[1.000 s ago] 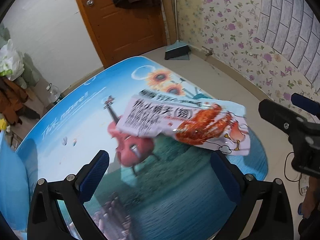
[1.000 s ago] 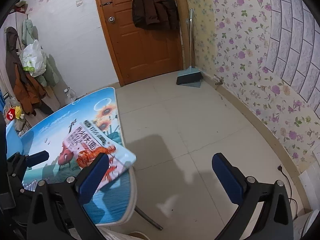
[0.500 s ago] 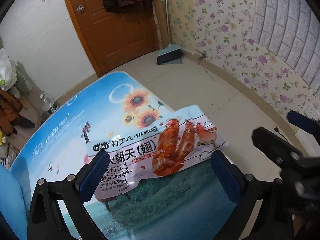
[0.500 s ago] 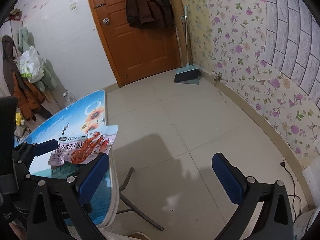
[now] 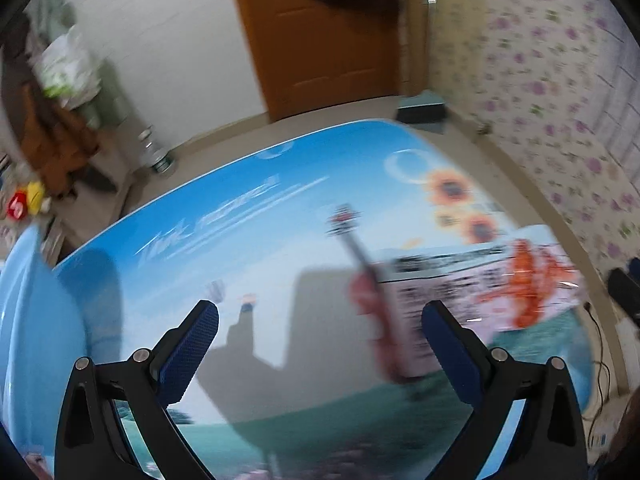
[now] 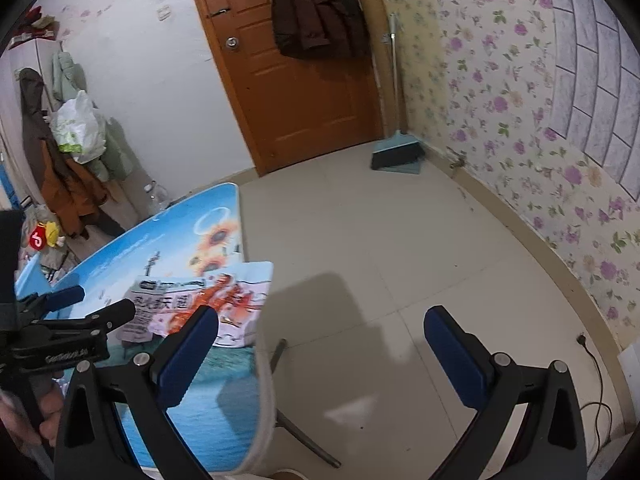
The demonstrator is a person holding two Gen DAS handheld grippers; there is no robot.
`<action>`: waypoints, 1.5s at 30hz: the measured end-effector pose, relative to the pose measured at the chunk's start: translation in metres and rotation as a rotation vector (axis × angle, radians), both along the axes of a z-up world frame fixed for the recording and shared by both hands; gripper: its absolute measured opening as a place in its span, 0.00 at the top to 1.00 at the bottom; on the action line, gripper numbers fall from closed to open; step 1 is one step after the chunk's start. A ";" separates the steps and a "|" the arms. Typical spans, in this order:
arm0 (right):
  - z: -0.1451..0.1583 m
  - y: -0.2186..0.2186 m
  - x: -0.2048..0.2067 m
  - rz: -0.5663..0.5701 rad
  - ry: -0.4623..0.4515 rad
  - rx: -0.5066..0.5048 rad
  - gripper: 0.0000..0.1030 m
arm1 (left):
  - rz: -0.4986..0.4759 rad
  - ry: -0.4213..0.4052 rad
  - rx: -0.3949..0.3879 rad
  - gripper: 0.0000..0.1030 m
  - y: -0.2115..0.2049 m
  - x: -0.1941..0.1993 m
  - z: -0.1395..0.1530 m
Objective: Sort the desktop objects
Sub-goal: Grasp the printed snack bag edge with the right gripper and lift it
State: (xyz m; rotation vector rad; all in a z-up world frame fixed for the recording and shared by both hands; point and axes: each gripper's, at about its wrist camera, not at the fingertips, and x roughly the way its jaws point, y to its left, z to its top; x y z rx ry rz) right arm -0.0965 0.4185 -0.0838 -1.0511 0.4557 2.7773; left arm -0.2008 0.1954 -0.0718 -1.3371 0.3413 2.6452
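Pink snack packet (image 6: 192, 308) (red-printed) lies flat at table's (image 6: 192, 236) edge.

Both wrist views overlook the table (image 5: 248, 216), doorward.

Left gripper (image 5: 320, 344): the two blue-padded fingers (image 5: 190, 350) stand wide apart, nothing between them.
Left gripper seen from the right wrist view (image 6: 100, 306): it points to the right, at the left edge of the view; a hand (image 6: 50, 420) holds its grip.
Right gripper (image 6: 320, 348): the fingers (image 6: 456, 356) are spread wide, nothing between them.
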 end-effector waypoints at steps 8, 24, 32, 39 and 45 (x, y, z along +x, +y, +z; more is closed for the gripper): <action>0.002 -0.012 -0.016 0.090 0.031 -0.075 0.00 | 0.050 -0.027 -0.014 0.00 -0.023 -0.007 -0.012; -0.018 0.001 -0.052 0.177 0.014 -0.273 0.19 | -0.036 -0.032 -0.012 0.00 0.013 -0.003 -0.010; -0.029 0.013 -0.059 0.166 0.012 -0.398 0.46 | -0.042 -0.038 -0.001 0.00 0.013 -0.004 -0.006; -0.029 0.018 -0.057 0.189 0.026 -0.447 0.80 | -0.038 -0.041 0.002 0.00 0.010 -0.004 -0.007; -0.020 0.021 -0.049 0.179 0.051 -0.460 0.84 | -0.064 -0.027 0.019 0.00 0.011 0.006 0.000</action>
